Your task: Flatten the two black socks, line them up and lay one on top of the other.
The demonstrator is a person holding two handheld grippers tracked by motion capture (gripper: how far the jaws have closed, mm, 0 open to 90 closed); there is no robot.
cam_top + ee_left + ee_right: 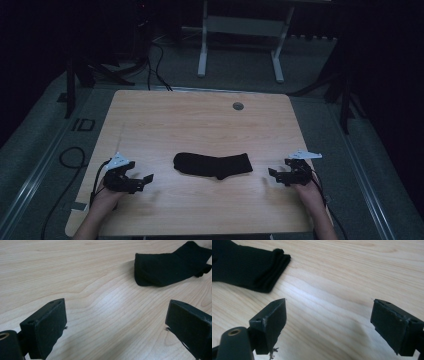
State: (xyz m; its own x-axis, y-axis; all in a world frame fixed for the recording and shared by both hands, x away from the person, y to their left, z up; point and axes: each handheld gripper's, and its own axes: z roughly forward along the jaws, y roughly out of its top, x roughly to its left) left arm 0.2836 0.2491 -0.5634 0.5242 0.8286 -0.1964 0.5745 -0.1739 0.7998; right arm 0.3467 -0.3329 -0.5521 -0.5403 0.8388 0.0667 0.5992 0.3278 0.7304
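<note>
A black sock (212, 165) lies flat across the middle of the light wooden table (200, 120). My left gripper (142, 179) rests low over the table to the sock's left, open, nothing between its jaws. In the left gripper view the sock (170, 267) sits ahead at upper right, past the open left gripper (116, 322). My right gripper (274, 175) is to the sock's right, open and empty. The right gripper view shows the sock's end (249, 267) at upper left, beyond the open right gripper (328, 322).
A small round grey grommet (238, 106) is set into the table near its far edge. White desk legs (202, 55) stand on the floor behind. Black cables (75, 160) lie on the floor at the left.
</note>
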